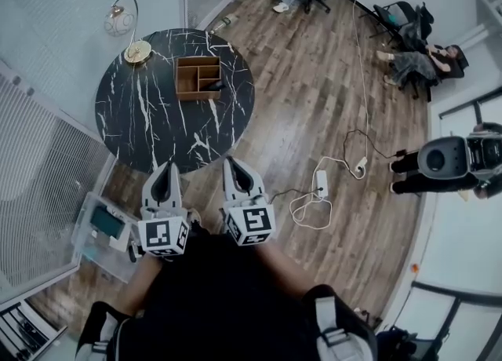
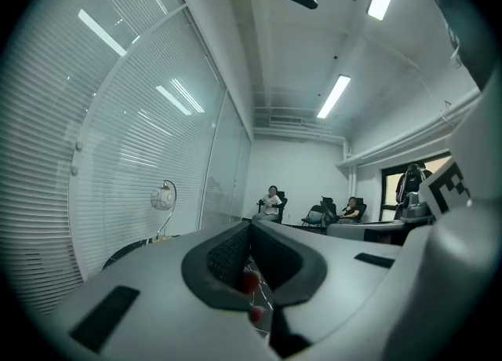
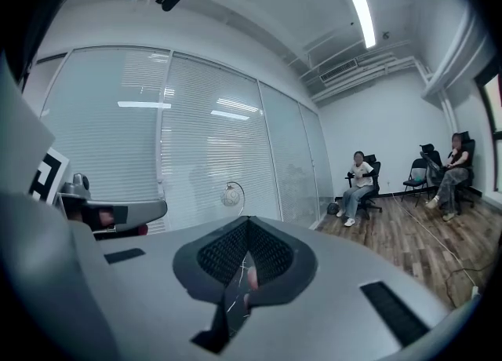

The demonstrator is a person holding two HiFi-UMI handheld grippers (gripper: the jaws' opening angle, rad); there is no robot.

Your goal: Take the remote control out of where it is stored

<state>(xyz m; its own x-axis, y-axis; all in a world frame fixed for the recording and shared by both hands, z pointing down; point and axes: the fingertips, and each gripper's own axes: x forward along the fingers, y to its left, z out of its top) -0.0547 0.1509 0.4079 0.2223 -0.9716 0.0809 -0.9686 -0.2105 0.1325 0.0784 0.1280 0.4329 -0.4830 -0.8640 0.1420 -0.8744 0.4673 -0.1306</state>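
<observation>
remote control [image 1: 216,85] showed only as a small dark shape at the right side of the wooden organizer [image 1: 188,77], which sat toward the far edge of the round black marble tabletop [image 1: 157,124]. a lamp [image 1: 137,52] stood at the far left edge. left gripper [image 1: 167,165] and right gripper [image 1: 232,162] hung by the near edge, well apart from the organizer, both with jaws pressed together and empty. on the wood floor [image 1: 314,100] lay a power strip [image 1: 321,183] and a plastic box [image 1: 102,230]. only the gripper views showed ceiling lights [image 2: 336,96] and blinds [image 3: 212,155].
</observation>
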